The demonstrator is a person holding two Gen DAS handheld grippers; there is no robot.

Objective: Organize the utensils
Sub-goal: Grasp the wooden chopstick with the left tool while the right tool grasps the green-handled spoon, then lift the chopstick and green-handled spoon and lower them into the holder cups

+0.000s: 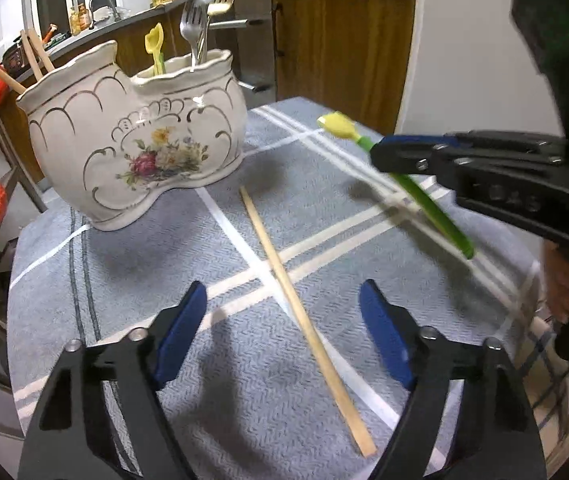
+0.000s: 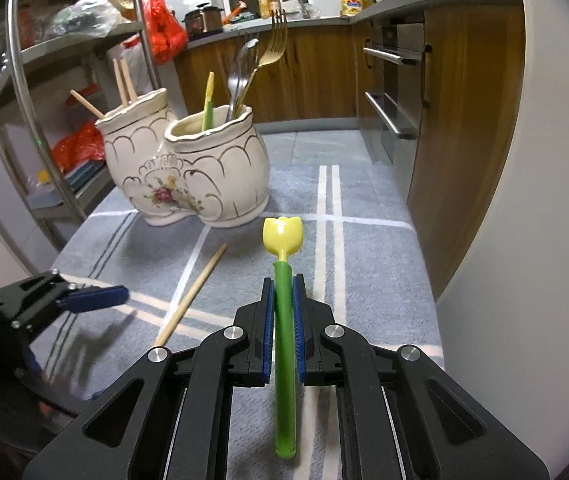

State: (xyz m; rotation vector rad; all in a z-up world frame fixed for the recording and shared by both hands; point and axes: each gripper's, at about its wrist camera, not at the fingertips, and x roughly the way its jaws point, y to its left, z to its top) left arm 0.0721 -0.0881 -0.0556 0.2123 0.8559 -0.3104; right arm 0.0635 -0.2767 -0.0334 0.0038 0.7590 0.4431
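A wooden chopstick lies diagonally on the grey striped tablecloth. My left gripper hovers over it, open, with the stick between its blue pads but not touching them. My right gripper is shut on the green handle of a yellow tulip-headed spoon, held above the cloth. A white floral ceramic holder with two compartments stands behind. One compartment holds chopsticks. The other holds metal forks and a matching yellow-green spoon.
A metal shelf rack with red bags stands left of the table. Wooden cabinets and an oven lie behind and to the right, beside a white wall. The table's edges fall away close by on the left and right.
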